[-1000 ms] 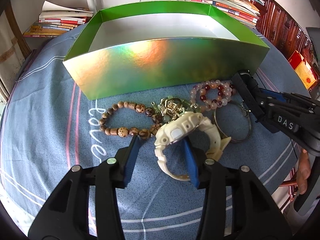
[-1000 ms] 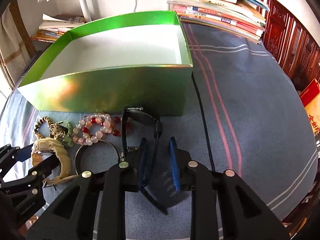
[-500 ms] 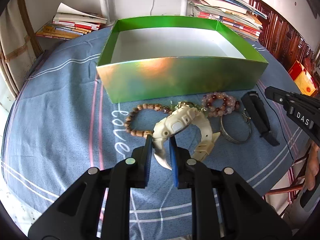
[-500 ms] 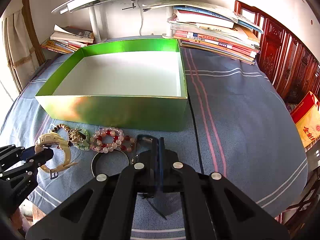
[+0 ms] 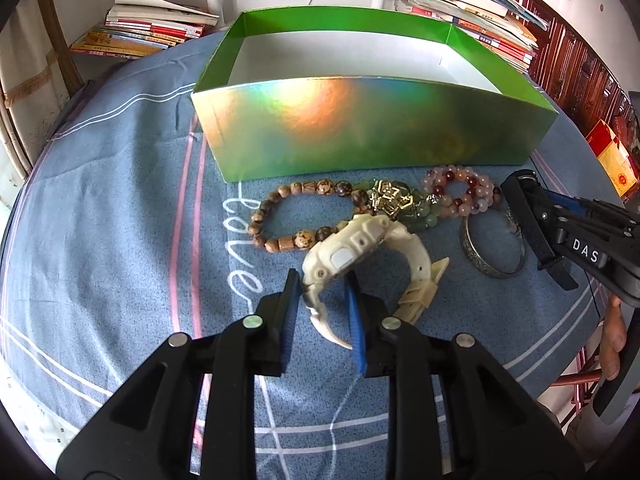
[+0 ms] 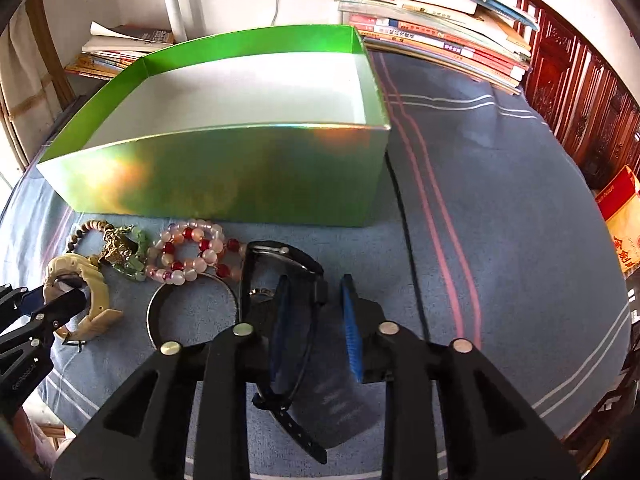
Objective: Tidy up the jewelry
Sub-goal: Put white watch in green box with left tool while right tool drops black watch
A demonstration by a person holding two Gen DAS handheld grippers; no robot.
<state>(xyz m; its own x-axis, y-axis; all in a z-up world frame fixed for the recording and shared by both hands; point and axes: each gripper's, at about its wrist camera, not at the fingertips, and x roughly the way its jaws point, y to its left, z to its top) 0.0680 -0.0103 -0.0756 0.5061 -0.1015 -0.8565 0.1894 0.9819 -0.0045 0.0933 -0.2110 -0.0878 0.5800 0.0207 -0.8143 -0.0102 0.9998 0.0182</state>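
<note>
A cream watch [image 5: 360, 240] lies on the blue cloth before the green box [image 5: 360, 132]. My left gripper [image 5: 322, 280] straddles its curved strap; the jaws are opening, with slack beside the strap. My right gripper [image 6: 315, 280] is over the black watch [image 6: 288, 254]. Its jaws are opening too, with the strap close to the left pad and a gap to the right one. A wooden bead bracelet [image 5: 280, 200], a gold charm with green beads [image 5: 392, 198], a pink and red bead bracelet [image 5: 460, 196] and a silver bangle [image 5: 480, 260] lie in a row between the watches.
The green box [image 6: 224, 176] stands open, its white floor bare. Book stacks [image 5: 148, 32] [image 6: 432, 28] line the back of the table. A red and yellow packet [image 6: 624, 220] sits past the right edge. A hand [image 5: 612, 332] holds the right gripper.
Both grippers went from part open to shut on their watch straps half a second ago, and both have now widened again. Both watches still lie on the cloth.
</note>
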